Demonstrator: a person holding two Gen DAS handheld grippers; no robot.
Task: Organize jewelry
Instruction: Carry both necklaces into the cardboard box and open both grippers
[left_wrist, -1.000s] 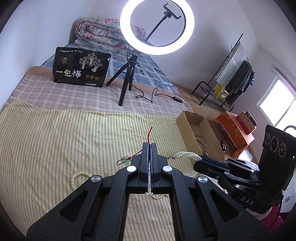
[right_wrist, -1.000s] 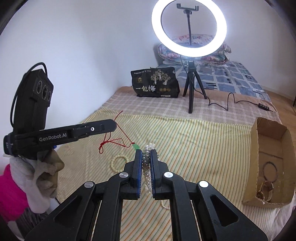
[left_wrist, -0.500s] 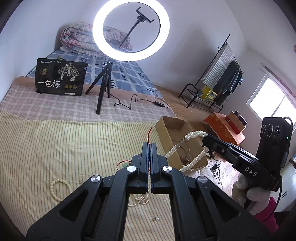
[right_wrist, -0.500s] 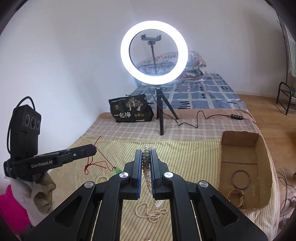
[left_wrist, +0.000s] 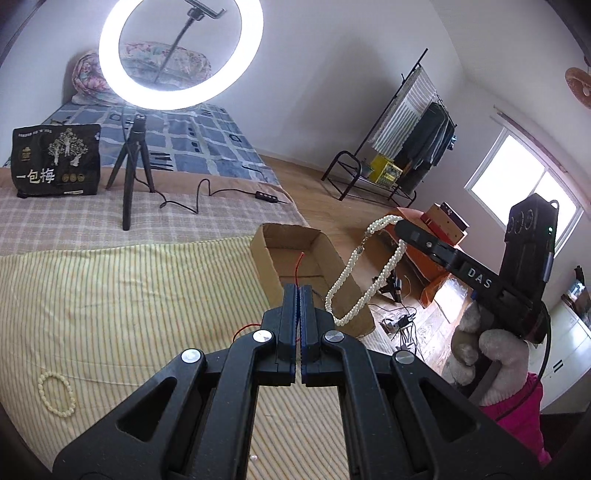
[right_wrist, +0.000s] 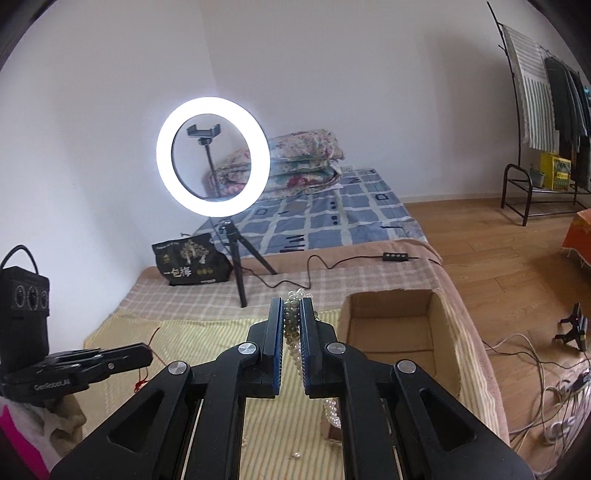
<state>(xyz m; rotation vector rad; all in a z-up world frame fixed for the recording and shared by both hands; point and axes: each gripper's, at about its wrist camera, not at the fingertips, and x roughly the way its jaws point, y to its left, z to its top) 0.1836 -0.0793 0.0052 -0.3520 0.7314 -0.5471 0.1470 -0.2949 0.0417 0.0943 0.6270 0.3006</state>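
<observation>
My right gripper (right_wrist: 292, 306) is shut on a white pearl necklace (right_wrist: 291, 325). In the left wrist view the necklace (left_wrist: 354, 280) hangs in a loop from the right gripper (left_wrist: 400, 225), over the near right part of the open cardboard box (left_wrist: 266, 258). My left gripper (left_wrist: 298, 290) is shut on a thin red cord (left_wrist: 300, 264), whose end sticks up above the tips and which trails down below (left_wrist: 243, 328). In the right wrist view the left gripper (right_wrist: 146, 356) holds the cord (right_wrist: 153, 334) left of the box (right_wrist: 439, 332).
A cream bead bracelet (left_wrist: 55, 393) lies on the striped yellow cloth (left_wrist: 110, 314) at the left. A ring light on a tripod (left_wrist: 129, 177), its cable and a black bag (left_wrist: 55, 166) stand behind. Loose cables (right_wrist: 535, 369) lie on the floor to the right of the bed.
My right gripper lifted the pearl necklace off the cloth and carried it right, over the box. My left gripper moved right toward the box with the red cord.
</observation>
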